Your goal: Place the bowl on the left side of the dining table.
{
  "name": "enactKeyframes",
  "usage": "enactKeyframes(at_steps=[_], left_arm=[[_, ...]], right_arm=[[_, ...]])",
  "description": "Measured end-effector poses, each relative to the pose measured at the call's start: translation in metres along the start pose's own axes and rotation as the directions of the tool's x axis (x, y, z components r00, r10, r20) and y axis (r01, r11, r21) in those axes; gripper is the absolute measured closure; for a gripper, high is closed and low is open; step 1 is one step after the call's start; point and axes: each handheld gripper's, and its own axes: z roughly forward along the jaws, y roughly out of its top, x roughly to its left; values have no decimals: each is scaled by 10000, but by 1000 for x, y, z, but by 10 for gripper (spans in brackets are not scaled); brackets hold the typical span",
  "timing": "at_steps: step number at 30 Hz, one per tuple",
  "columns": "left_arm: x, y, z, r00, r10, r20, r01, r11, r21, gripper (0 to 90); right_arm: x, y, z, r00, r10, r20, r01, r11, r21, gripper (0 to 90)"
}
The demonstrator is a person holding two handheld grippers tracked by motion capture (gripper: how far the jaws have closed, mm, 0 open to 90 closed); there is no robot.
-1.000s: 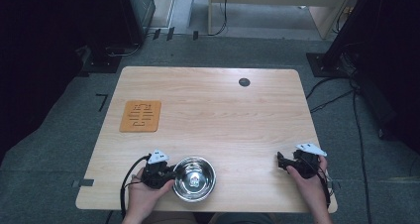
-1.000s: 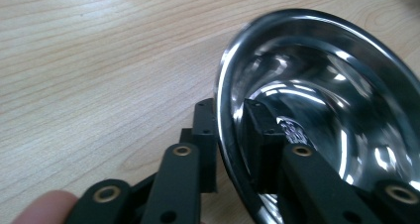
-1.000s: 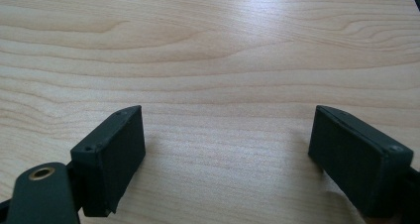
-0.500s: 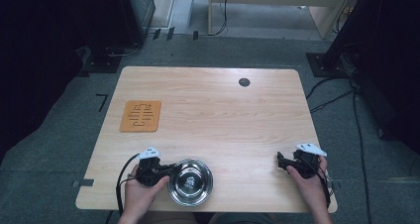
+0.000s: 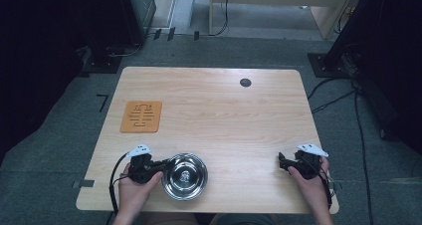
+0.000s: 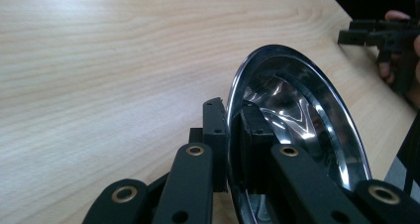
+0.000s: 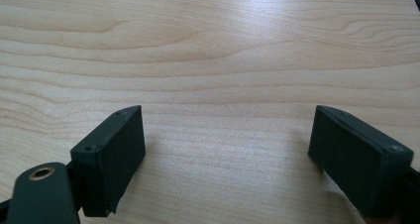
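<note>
1. The bowl (image 5: 184, 175) sits near the table's (image 5: 214, 115) front edge, left of centre. The trivet (image 5: 142, 116) lies well apart, farther back on the left.
2. The left gripper (image 5: 160, 168) is pinching the bowl's rim, one jaw inside and one outside. Looks like a carry, so I'd keep that pinch firm and the bowl level, since shiny steel slips easily.
3. The right gripper (image 5: 281, 162) rests with jaws wide, holding nothing. Leave it parked, clear of the path.

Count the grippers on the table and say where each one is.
2. The left gripper sits at the near left edge, shut on the rim of the steel bowl. The right gripper is at the near right, jaws open over bare wood.
</note>
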Motion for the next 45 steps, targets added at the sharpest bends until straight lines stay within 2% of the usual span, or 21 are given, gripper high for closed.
enactKeyframes(at_steps=[12,18,25,27,28,29,30,39,45], left_arm=[[15,14,-16,9986,-221,-477,188,9974,-692,848],[23,21,-23,9974,-470,-539,410,9934,-1067,848],[32,29,-29,9956,-764,-541,675,9863,-1505,847],[34,32,-31,9961,-791,-390,715,9832,-1679,848],[37,33,-32,9955,-926,-218,872,9801,-1785,847],[37,33,-32,9955,-926,-218,872,9801,-1785,847],[39,35,-33,9945,-1015,-265,948,9776,-1882,847],[48,41,-35,9901,-1252,-632,1097,9720,-2076,848],[59,44,-35,9833,-1627,-818,1397,9621,-2343,848]], right_arm=[[0,0,0,10000,-4,5,4,10000,1,138],[0,0,0,10000,-6,7,6,10000,2,137],[0,0,0,10000,14,32,-14,10000,0,137],[0,0,0,10000,19,36,-19,10000,-1,137],[0,0,0,10000,19,43,-19,10000,-1,137],[0,0,0,10000,19,43,-19,10000,-1,137],[0,0,0,10000,25,52,-25,10000,0,136],[0,0,0,10000,29,57,-29,10000,-1,136],[0,0,0,10000,31,56,-31,10000,-1,136]])
